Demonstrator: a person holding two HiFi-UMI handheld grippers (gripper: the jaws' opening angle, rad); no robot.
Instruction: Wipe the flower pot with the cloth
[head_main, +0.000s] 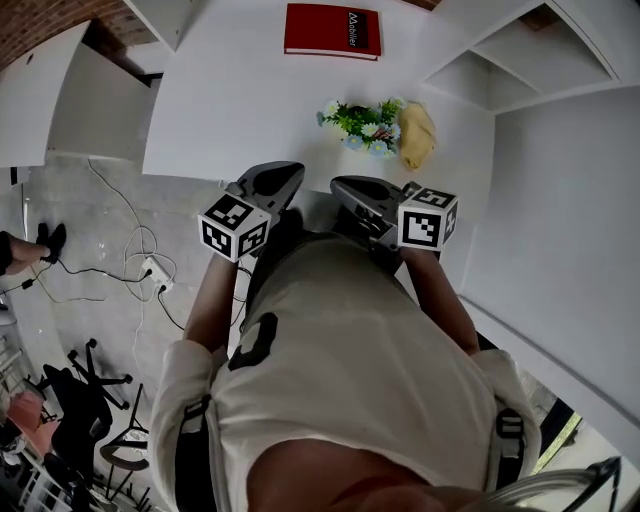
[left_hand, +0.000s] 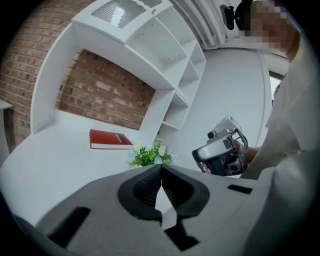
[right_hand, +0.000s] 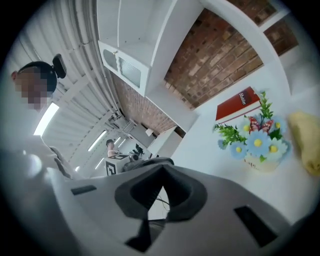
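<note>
A small flower pot (head_main: 365, 126) with green leaves and blue flowers stands on the white table (head_main: 240, 100), and a yellow cloth (head_main: 417, 136) lies bunched against its right side. My left gripper (head_main: 288, 174) and right gripper (head_main: 343, 186) hang side by side over the table's near edge, short of the pot. Both are shut with nothing between the jaws. In the left gripper view the shut left gripper (left_hand: 161, 168) points at the flower pot (left_hand: 150, 156). From the right gripper (right_hand: 162, 173), the flower pot (right_hand: 260, 146) is at the right, with the cloth (right_hand: 306, 141) beyond it.
A red book (head_main: 332, 30) lies at the table's far edge. White shelving (head_main: 520, 60) stands at the far right. Cables and a power strip (head_main: 155, 270) lie on the floor left of the table, near a folded black stand (head_main: 95, 400).
</note>
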